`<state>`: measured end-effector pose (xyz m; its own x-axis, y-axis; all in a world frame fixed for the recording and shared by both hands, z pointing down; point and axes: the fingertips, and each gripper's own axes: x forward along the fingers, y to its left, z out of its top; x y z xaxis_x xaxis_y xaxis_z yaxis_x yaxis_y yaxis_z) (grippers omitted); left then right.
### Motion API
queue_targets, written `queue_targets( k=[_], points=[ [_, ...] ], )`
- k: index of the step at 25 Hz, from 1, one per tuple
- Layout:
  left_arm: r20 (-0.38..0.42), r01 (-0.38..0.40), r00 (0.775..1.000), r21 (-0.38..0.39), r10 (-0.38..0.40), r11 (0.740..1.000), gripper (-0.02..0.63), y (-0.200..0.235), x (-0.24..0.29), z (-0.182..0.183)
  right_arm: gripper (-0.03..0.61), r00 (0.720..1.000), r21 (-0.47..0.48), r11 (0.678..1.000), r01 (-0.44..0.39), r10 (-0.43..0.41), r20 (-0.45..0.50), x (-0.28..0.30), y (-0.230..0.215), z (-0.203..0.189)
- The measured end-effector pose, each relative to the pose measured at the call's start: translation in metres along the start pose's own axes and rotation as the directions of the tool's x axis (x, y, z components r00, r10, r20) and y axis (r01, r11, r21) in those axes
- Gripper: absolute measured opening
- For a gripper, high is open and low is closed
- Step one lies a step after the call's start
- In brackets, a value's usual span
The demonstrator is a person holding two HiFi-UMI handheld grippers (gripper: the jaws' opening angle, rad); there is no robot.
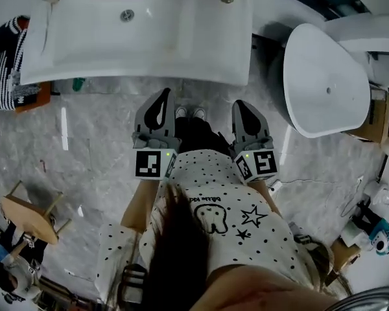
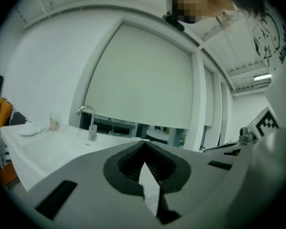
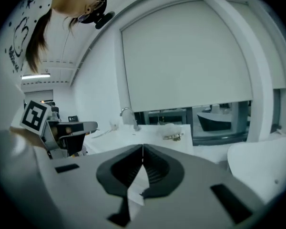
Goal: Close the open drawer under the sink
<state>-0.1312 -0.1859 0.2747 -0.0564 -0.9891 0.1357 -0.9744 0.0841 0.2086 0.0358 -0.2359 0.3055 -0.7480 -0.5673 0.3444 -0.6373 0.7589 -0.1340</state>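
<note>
The white sink (image 1: 136, 31) with its countertop fills the top of the head view and hides whatever is beneath it; no drawer shows in any view. My left gripper (image 1: 161, 99) and right gripper (image 1: 241, 109) are held side by side in front of my body, short of the sink's near edge, pointing toward it. Both are shut with nothing between the jaws. In the left gripper view the closed tips (image 2: 145, 142) point level over the countertop toward the faucet (image 2: 88, 120). In the right gripper view the closed tips (image 3: 142, 147) point at the countertop and faucet (image 3: 128, 116).
A white toilet (image 1: 324, 76) stands right of the sink. A striped cloth on an orange seat (image 1: 6, 63) is at the left edge and a wooden stool (image 1: 29, 216) at lower left. The floor is grey marble tile (image 1: 97, 141). A large blind-covered window (image 2: 143, 75) rises behind the sink.
</note>
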Motion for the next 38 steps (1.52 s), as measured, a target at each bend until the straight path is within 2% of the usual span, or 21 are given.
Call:
queue_targets(
  k=[4,8,15,20,38],
  points=[
    [0.08,0.032,0.996,0.04,-0.035,0.999,0.006,-0.015,-0.009,0.04,0.012,0.996,-0.023,1.0,0.0,0.002,0.088,-0.001,0.006,0.035],
    [0.021,0.056,0.998,0.033,-0.057,0.998,0.006,-0.018,-0.011,0.029,0.013,0.994,-0.026,1.0,0.016,-0.013,0.105,-0.006,0.005,0.046],
    [0.028,0.051,0.998,0.026,-0.052,0.998,0.006,-0.026,0.005,0.027,0.012,0.99,-0.024,0.999,0.041,-0.037,0.135,-0.004,-0.012,0.057],
    [0.017,0.064,0.998,0.012,-0.064,0.998,0.006,-0.03,0.011,0.024,0.012,0.992,-0.046,0.999,0.027,-0.021,0.126,0.0,-0.012,0.059],
    [0.016,0.033,0.999,-0.013,-0.033,0.999,0.006,-0.026,0.012,0.023,0.012,0.994,-0.049,0.998,0.031,-0.025,0.106,0.0,-0.016,0.059]
  ],
)
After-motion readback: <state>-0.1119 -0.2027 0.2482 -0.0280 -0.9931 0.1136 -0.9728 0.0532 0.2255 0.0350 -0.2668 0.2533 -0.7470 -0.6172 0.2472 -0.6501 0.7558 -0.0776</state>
